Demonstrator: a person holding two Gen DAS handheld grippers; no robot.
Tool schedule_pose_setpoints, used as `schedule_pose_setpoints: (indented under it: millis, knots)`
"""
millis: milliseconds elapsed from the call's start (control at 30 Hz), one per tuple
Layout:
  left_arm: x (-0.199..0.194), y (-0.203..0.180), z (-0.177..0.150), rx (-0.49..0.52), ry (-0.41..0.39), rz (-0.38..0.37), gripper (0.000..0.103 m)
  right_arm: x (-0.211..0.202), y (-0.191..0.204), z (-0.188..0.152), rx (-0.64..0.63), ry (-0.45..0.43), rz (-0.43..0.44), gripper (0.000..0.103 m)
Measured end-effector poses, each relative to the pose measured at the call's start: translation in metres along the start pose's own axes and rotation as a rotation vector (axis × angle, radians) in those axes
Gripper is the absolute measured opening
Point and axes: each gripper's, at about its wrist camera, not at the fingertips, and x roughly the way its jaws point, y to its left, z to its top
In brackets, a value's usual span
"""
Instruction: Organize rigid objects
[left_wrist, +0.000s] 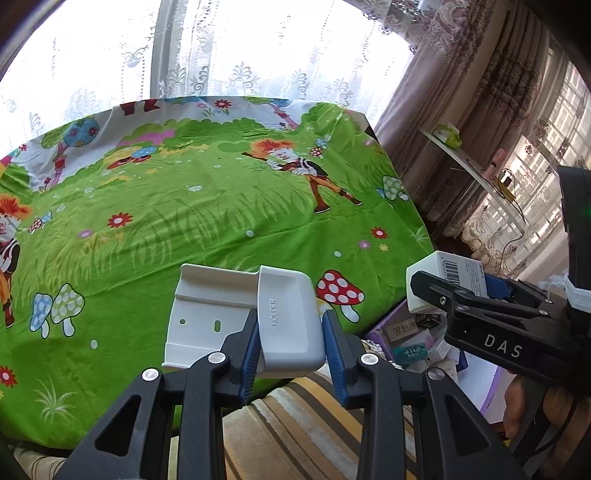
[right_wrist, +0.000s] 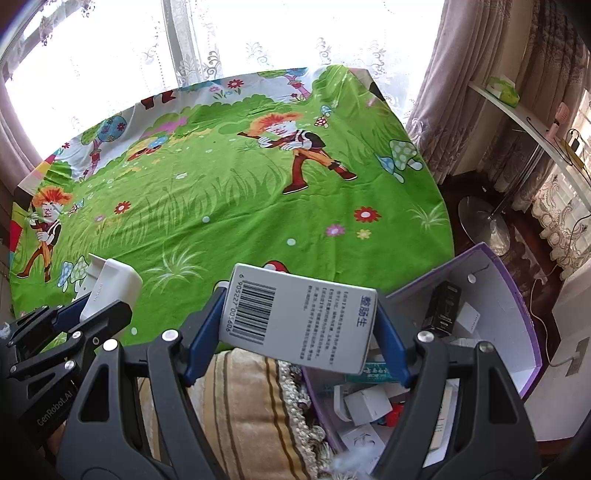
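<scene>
The left gripper (left_wrist: 288, 332) is clamped on a white plastic holder (left_wrist: 284, 321), its blue pads (left_wrist: 252, 347) pressing the two sides of the pocket part marked "HOLDER", while the flat back plate with its mounting holes sticks out to the left of the jaws. The right gripper (right_wrist: 299, 325) is clamped on a white box (right_wrist: 295, 317) with a barcode and printed text, held across its long axis so that the box runs from one pad to the other, slightly tilted. Both loads hang in the air over the near edge of the table, above a striped cushion (right_wrist: 243, 406) that lies just before it. Ahead of both grippers spreads the green cartoon tablecloth (left_wrist: 207, 221), bare of objects, so the setting-down ground lies forward and below for each hand. The left hand's holder sits nearer the left part of the cloth, the right hand's box nearer the right edge. Beside the right gripper, lower and to its right, stands a purple box (right_wrist: 517, 280) with other small cartons, seemingly the source. The next move likely carries each thing forward onto the cloth.
</scene>
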Motion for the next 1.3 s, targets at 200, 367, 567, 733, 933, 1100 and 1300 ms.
schedule_pose_setpoints:
  millis: [200, 367, 567, 733, 933, 1100, 1300]
  knots:
    - [0.001, -0.040, -0.006, 0.067, 0.025, -0.033, 0.034, -0.015, -0.036, -0.016, 0.025, -0.014, -0.034, 0.077]
    - [0.004, -0.072, -0.015, 0.108, 0.060, -0.087, 0.034, -0.022, -0.064, -0.030, 0.054, -0.015, -0.061, 0.077]
    - [0.007, -0.105, -0.025, 0.144, 0.092, -0.116, 0.034, -0.034, -0.090, -0.047, 0.068, -0.023, -0.090, 0.077]
    - [0.015, -0.129, -0.032, 0.150, 0.134, -0.158, 0.034, -0.044, -0.112, -0.060, 0.086, -0.033, -0.115, 0.077]
    - [0.025, -0.147, -0.037, 0.149, 0.166, -0.225, 0.061, -0.050, -0.134, -0.073, 0.122, -0.025, -0.148, 0.079]
    - [0.024, -0.145, -0.040, 0.114, 0.188, -0.205, 0.074, -0.057, -0.144, -0.081, 0.139, -0.029, -0.163, 0.082]
    - [0.024, -0.148, -0.051, 0.098, 0.229, -0.224, 0.081, -0.065, -0.148, -0.088, 0.137, -0.030, -0.162, 0.082]
